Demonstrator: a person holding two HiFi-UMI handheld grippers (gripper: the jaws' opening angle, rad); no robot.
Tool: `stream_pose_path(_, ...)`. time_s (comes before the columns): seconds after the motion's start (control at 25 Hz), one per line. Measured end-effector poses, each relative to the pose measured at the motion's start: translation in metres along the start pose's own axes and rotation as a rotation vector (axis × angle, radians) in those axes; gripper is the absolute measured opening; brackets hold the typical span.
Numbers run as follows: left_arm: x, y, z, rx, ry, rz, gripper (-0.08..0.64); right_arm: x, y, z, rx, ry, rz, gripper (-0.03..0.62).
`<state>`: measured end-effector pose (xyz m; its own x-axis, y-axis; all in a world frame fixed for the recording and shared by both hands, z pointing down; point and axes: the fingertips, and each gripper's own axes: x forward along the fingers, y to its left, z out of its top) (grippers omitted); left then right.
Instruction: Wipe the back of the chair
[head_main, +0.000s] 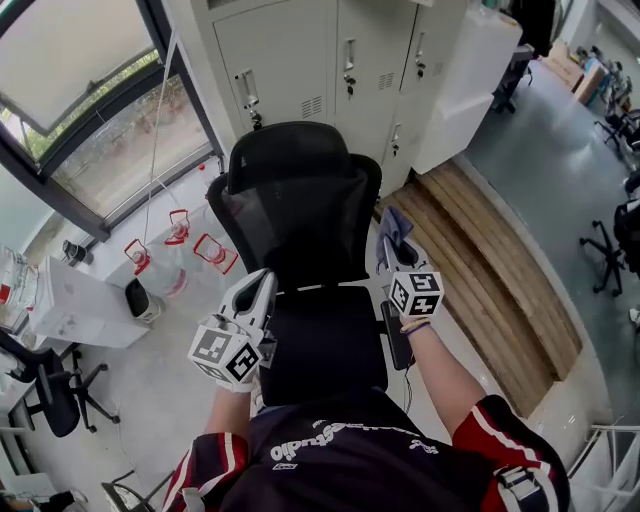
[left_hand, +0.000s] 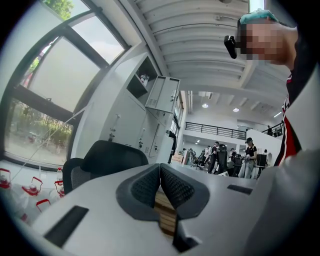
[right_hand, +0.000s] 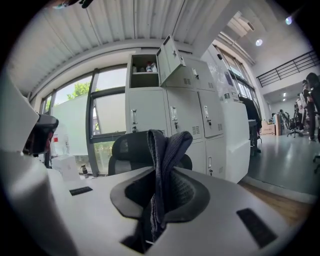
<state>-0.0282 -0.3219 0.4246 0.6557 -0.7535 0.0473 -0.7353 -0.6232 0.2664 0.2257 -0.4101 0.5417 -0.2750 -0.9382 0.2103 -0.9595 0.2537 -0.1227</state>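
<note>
Window-lit office, grey lockers (head_main: 340, 50) at far side; left gripper (head_main: 264, 285), jaws pressed together and empty; black chair back (head_main: 295, 205) just beyond, at centre; right gripper (head_main: 396, 248) clamped on a dark cloth (head_main: 393, 224), liable to pull free if snagged on mesh.

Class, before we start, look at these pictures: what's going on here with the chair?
A person faces a black office chair from its seat side, with a gripper in each hand. The right gripper is shut on a grey-blue cloth and holds it up beside the right edge of the chair's back. The cloth does not seem to touch the back yet. The left gripper has its jaws together with nothing between them and sits low at the chair's left side.
</note>
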Motion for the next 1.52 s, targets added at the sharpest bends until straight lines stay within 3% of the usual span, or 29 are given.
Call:
stream_pose_path(0.4, 0.025, 0.041, 0.008, 0.022, -0.058, 0.05, 0.025, 0.094, -0.053, -0.042, 0.034, 0.043, -0.082, 0.064)
stream_pose_path(0.88, 0.034, 0.105, 0.013, 0.041, 0.001, 0.087, 0.025, 0.193, -0.089, -0.065, 0.005, 0.107, -0.201, 0.064)
stream_pose_path(1.12, 0.026, 0.138, 0.02, 0.036, 0.004, 0.098, 0.025, 0.22, -0.07, -0.072, -0.008, 0.13, -0.23, 0.064)
stream_pose_path(1.52, -0.017, 0.18, 0.035, 0.022, -0.017, 0.132, 0.025, 0.259, 0.004, -0.078, -0.033, 0.154, -0.178, 0.063)
